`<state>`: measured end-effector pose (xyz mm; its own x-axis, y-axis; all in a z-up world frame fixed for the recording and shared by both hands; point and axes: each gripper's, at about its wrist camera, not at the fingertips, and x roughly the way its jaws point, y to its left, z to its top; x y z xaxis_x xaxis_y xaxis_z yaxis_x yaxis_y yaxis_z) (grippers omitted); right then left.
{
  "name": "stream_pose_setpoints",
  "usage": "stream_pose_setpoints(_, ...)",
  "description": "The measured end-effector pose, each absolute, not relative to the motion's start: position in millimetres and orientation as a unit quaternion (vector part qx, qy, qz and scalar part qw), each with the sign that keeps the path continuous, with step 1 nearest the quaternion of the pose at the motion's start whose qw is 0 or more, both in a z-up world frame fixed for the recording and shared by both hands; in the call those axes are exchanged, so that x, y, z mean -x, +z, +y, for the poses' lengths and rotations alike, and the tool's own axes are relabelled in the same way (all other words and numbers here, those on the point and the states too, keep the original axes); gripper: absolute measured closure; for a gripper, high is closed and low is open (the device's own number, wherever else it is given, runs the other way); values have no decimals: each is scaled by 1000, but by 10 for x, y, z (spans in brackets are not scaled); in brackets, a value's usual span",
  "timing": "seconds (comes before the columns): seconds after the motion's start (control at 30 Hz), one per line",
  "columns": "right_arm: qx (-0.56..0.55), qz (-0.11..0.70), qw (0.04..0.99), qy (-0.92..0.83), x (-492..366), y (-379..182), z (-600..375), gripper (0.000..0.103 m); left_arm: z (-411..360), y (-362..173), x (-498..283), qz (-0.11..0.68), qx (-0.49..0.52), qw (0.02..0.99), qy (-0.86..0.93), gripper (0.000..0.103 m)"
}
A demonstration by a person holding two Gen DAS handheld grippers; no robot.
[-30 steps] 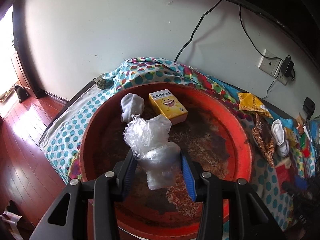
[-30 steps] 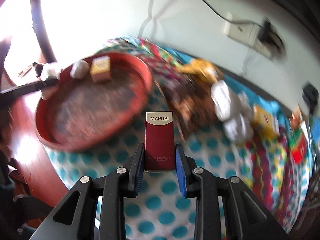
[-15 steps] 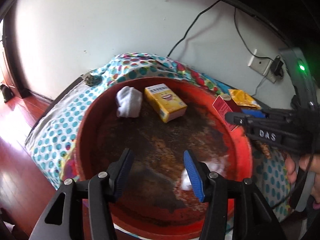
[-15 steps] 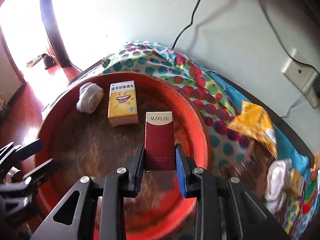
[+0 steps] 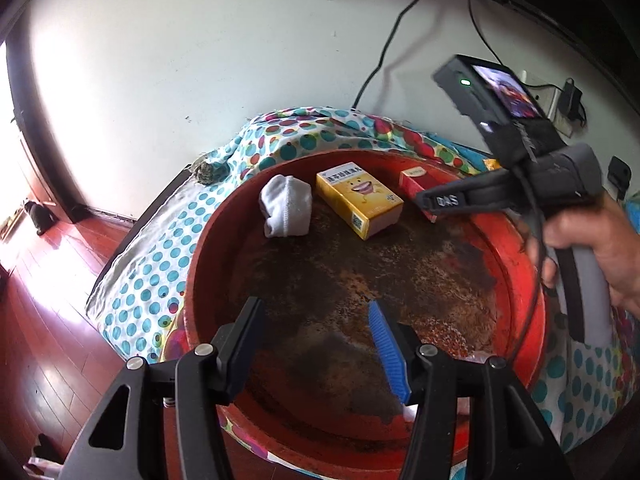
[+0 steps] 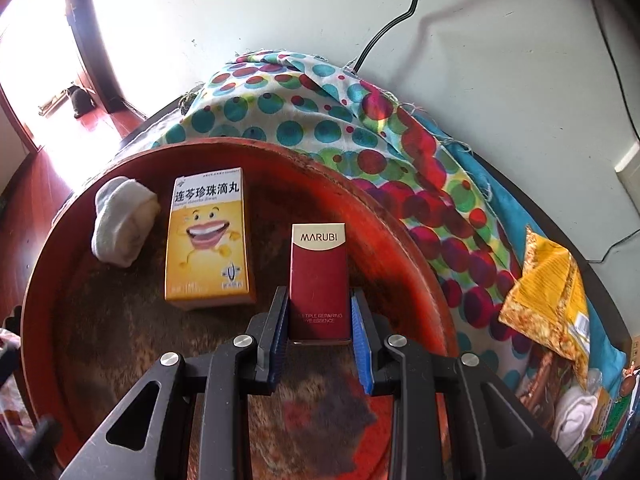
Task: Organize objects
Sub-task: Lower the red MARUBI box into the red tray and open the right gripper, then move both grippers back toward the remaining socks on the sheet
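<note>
Right now I'm in the placing step: my right gripper (image 6: 320,322) is clamped on the dark red Marubi box (image 6: 319,280), which I hold over the far right part of the red tray (image 6: 40,260), just right of the yellow medicine box (image 6: 208,240). The rolled white sock (image 6: 120,220) lies further left, beside that yellow box. From the left wrist view the red box (image 5: 414,182) sits low near the tray's far rim; whether its base touches the floor of the tray I cannot tell. The next move, I judge, calls for easing the box down until it rests in line with the other two, then parting the jaws without tipping it, since it is tall and narrow.

My left gripper (image 5: 316,344) hangs over the near side of the tray with its jaws wide and nothing between them; they have just been opening.

A second ago the left gripper held a crumpled clear plastic bag over the tray; that bag is no longer between the fingers, and only a pale scrap shows by the near right rim. The right gripper was then out over the spotted cloth (image 6: 288,120), well right of the tray, with the same box in its grip
</note>
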<state>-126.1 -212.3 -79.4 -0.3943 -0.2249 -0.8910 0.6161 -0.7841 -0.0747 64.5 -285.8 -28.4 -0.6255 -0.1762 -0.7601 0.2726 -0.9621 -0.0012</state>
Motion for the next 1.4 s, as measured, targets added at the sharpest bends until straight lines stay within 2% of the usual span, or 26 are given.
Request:
stream_pose_setpoints(0.63,-491,207,251,-808,1344,-892,-2215,75,-2796,-312,-620,52,-425,110,-897,47)
stream_pose_setpoints(0.87,-480,208,256,-813,1303,-815,-2181,62,-2793,-337,-611,58,-430,104,-895,47)
stream_pose_setpoints(1.13,-464,185,278,-821,1042,-561,-1881,61,-2768,-330,-615,59,-429,99,-896,47)
stream_pose_setpoints(1.27,-446,171,284,-832,753,-424,-1500,53,-2716,-303,-613,53,-425,94,-899,47)
stream_pose_setpoints(1.4,-428,174,270,-845,472,-334,-1013,53,-2603,-281,-600,40,-422,87,-901,47)
